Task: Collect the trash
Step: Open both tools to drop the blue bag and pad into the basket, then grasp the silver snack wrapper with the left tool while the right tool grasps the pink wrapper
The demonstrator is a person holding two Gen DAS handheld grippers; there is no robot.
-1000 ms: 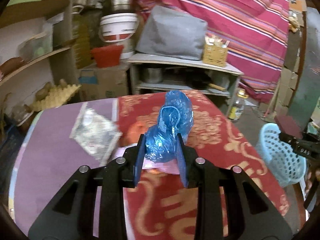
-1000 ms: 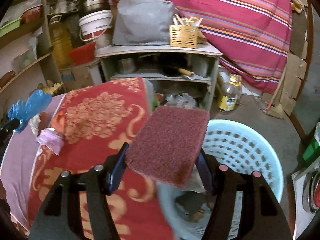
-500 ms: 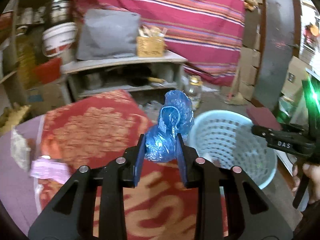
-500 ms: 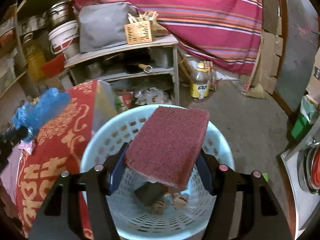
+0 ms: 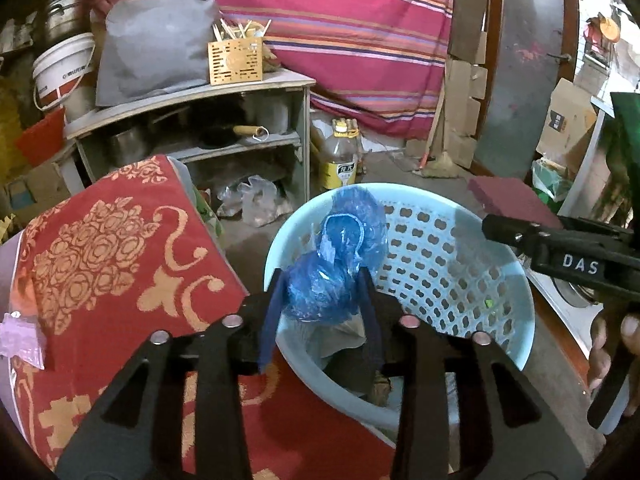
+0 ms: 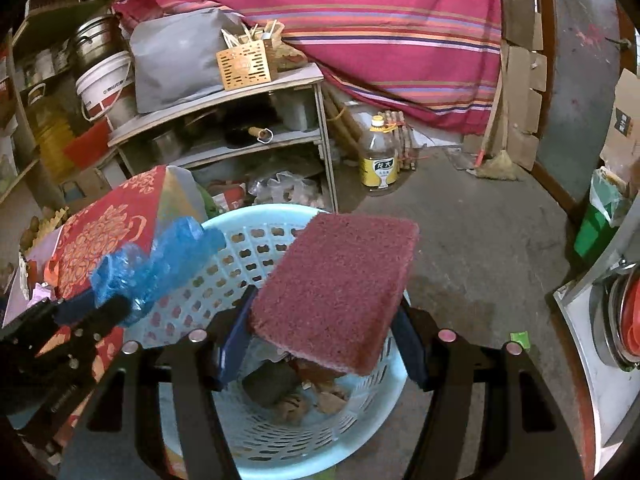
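My left gripper [image 5: 320,296] is shut on a crumpled blue plastic bag [image 5: 336,264] and holds it over the near rim of the light blue laundry-style basket [image 5: 472,256]. The bag also shows in the right wrist view [image 6: 160,268], over the basket's left rim. My right gripper [image 6: 324,336] is shut on a maroon scouring pad [image 6: 340,288] and holds it above the basket [image 6: 256,440]. The pad also shows in the left wrist view [image 5: 508,196]. Brown and dark scraps [image 6: 296,396] lie in the basket's bottom.
A table with a red and gold cloth [image 5: 112,248] stands left of the basket, with a pink wrapper [image 5: 20,340] on it. A grey shelf unit [image 5: 192,120], an oil bottle [image 6: 378,160] and a striped cloth lie beyond. A metal appliance [image 6: 612,320] stands at right.
Both grippers swung right from the table to the basket. The blue bag now hangs over the basket's rim, and the pad stays above the basket.
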